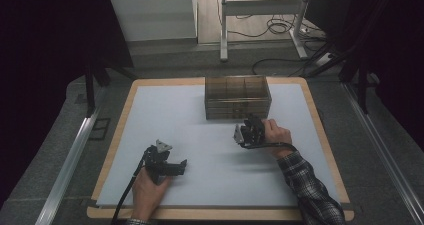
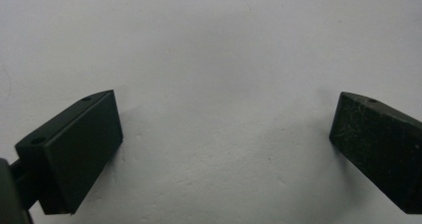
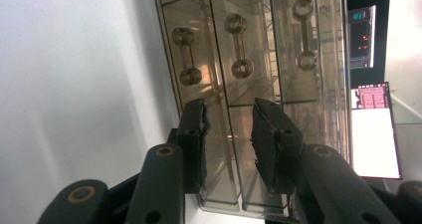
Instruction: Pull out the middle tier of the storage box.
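Low over the mat, left tongs [image 1: 181, 166] gape wide; right tongs [image 3: 229, 134], part-open, face the drawer box [image 1: 237, 96].

Left tool [image 1: 176, 167] rests low in the left hand [image 1: 149, 187], jaws spread wide; right tool [image 3: 228, 134] jaws partly apart.

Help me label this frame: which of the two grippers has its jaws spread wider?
The left gripper, over the bare white mat; its jaws stand far apart. The right gripper, by the clear plastic drawer box, shows a narrow gap.

Drawer box [image 1: 238, 96] at mat [image 1: 165, 110] far edge — right gripper [image 1: 248, 128] just before it, perhaps touching.
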The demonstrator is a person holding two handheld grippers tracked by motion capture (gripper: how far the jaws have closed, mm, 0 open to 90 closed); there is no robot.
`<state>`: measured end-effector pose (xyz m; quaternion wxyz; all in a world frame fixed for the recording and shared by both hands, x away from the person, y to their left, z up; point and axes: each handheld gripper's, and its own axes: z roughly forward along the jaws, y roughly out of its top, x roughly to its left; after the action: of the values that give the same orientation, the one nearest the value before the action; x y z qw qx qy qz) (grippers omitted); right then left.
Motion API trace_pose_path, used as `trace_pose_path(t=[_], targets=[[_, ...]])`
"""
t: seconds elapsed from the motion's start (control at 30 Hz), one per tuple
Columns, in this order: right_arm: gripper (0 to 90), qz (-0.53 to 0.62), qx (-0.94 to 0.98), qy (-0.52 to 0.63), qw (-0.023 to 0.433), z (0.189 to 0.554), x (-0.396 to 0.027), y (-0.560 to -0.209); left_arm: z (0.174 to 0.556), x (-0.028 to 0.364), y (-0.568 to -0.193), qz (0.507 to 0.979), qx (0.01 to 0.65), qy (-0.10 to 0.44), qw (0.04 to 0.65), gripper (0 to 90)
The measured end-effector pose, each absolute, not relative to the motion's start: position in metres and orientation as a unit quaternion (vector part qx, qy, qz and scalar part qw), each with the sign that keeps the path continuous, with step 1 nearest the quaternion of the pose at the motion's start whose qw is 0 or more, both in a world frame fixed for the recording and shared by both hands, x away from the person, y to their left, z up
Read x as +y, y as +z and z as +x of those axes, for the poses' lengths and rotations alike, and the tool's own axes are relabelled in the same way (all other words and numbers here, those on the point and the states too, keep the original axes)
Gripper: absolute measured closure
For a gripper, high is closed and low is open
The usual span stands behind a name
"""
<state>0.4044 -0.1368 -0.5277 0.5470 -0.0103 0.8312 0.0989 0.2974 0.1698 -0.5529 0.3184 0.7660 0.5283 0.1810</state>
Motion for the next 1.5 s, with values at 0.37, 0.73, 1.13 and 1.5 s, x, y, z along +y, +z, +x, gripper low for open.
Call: trace_pose_path(t=[0.37,0.73,1.13,1.5], targets=[[72.1,-0.031,0.814,0.067,0.577,0.411,-0.124,-0.53,0.297,0.17,-0.553,0.766,0.528,0.181,0.318,0.0],[76.6,-0.043,0.807,0.057,0.586,0.422,-0.115,-0.534,0.297,0.17,-0.553,0.766,0.528,0.181,0.319,0.0],[79.5,-0.056,0.8,0.058,0.594,0.425,-0.112,-0.54,0.297,0.17,-0.553,0.766,0.528,0.181,0.319,0.0],[79.7,-0.061,0.804,0.066,0.588,0.417,-0.117,-0.538,0.297,0.17,-0.553,0.766,0.528,0.181,0.318,0.0]])
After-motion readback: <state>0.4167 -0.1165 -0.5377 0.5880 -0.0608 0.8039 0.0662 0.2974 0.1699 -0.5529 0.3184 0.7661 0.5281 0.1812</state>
